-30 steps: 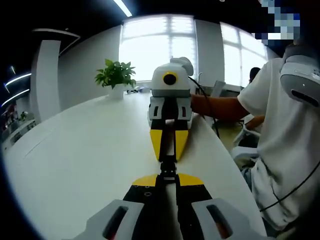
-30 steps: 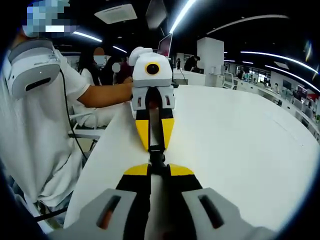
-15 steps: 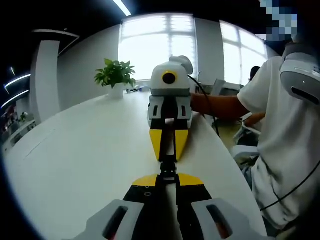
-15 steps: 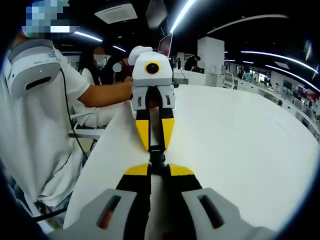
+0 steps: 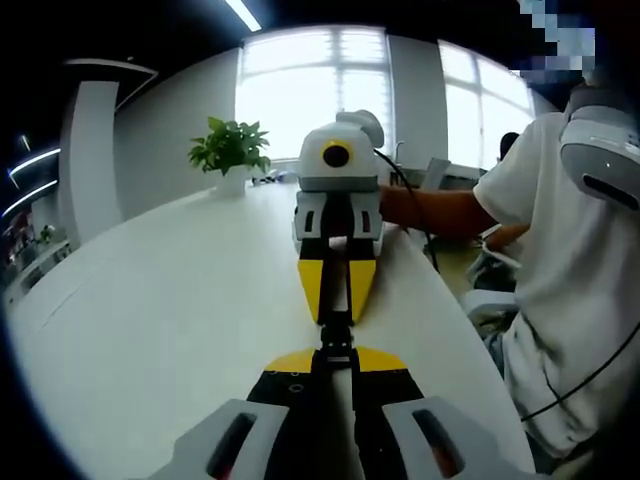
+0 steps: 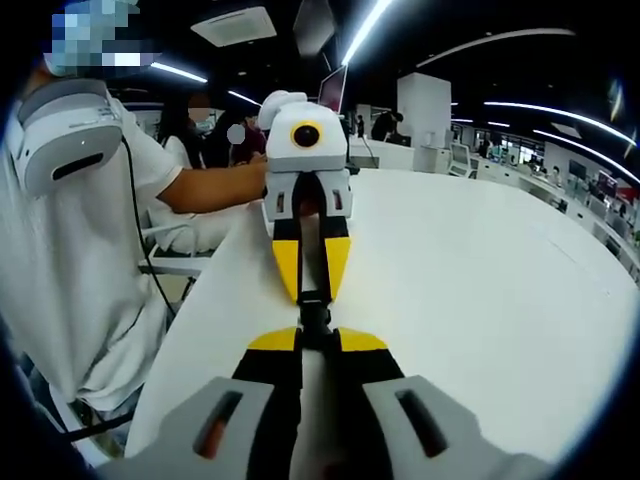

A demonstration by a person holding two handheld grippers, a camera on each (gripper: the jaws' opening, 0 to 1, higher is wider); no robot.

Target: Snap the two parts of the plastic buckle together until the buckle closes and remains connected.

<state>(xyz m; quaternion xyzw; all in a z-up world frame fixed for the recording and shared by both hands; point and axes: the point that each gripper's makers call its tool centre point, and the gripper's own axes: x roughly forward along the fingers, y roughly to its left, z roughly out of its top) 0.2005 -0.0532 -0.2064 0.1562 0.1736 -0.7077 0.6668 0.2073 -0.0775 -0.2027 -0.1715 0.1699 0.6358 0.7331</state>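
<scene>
A: Start big. What is under it all?

B: A long white table (image 5: pixel 150 300), which also runs off to the right in the right gripper view (image 6: pixel 480 280). A person in a white T-shirt (image 5: pixel 570 290) stands at its edge, one forearm reaching to the far gripper. By the window stands a white pot (image 5: pixel 232 184) holding a leafy green plant (image 5: pixel 231 147); that is the one container here, and it has no part in the job.

A: And the grippers?

B: They face each other nose to nose over the table. The left gripper (image 5: pixel 335 352) has its yellow-tipped jaws drawn tight on one end of the black plastic buckle (image 5: pixel 335 333); the right gripper (image 6: pixel 315 332) is clamped on the other end, and the buckle (image 6: pixel 314 308) bridges the short gap between the two pairs of tips.

A: Anything different from a second ago?

B: Hardly. The opposite gripper sits a shade differently in each view, a small drift of the hands. The buckle looks just as it did.

A: So is it closed?

B: I judge the halves are mated or nearly so, but the seam is too small to tell whether the latch has caught. A final squeeze would settle it.
</scene>
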